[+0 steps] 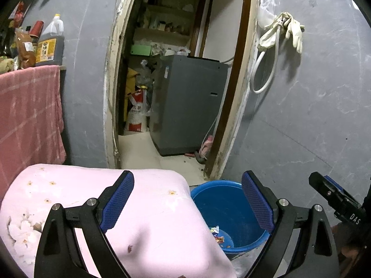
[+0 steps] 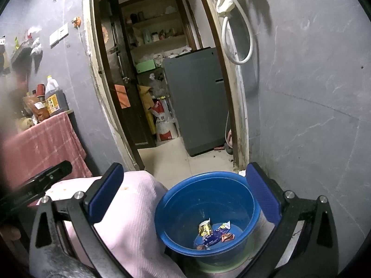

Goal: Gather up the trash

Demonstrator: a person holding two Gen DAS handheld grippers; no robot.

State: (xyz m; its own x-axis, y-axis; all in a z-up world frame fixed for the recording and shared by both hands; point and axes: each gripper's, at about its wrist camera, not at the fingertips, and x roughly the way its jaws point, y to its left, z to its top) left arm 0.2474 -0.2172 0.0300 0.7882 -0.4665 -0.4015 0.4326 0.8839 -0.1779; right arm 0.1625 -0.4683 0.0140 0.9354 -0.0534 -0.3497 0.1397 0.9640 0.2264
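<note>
Below, a blue plastic basin (image 2: pixel 206 210) sits on the floor beside a pink cushion (image 2: pixel 129 220), with about 4 crumpled snack wrappers (image 2: pixel 214 231) lying at its bottom, though the exact count is hard to read. The left gripper (image 1: pixel 187 202) and the right gripper (image 2: pixel 184 193) both hang spread wide and empty above it.

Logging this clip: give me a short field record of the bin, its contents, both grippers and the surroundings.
bin: blue basin on the floor, beside pink cushion
contents: several crumpled wrappers at the bottom
left gripper: open, nothing between the pads
right gripper: open, empty, above the basin
behind: open doorway, grey washing machine
wall: hose and gloves hanging
</note>
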